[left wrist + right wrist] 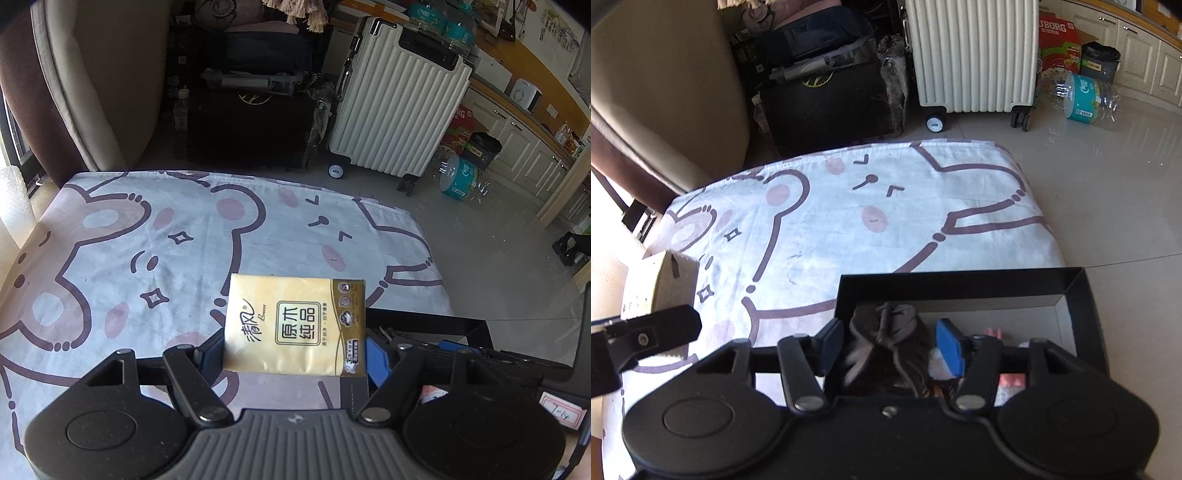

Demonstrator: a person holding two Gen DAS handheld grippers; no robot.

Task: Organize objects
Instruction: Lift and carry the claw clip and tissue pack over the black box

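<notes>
My left wrist view is showing what the right view hardly shows: the yellow tissue pack [295, 326] I am gripping in my left gripper [295, 354], label up, both pads pressing on its lower edges. In the right view that pack is appearing only as a pale block [670, 278] at the left edge, above the dark left-gripper finger.

The right view is showing inside the black box [960, 286] at lower centre: a dark, brownish bundle [886, 332] is lying there, with pink and white items partly hidden beside it. My right gripper [890, 349] is standing open over the box; the bundle is lying between the pads, and I cannot tell whether it is touching them.

The bear-print cloth [147, 258] is lying bare across the middle of both frames. Its far edge is ending before a white suitcase [399, 103], upper right in the left view.

The pack is hanging over the cloth, just left of the box's corner.
</notes>
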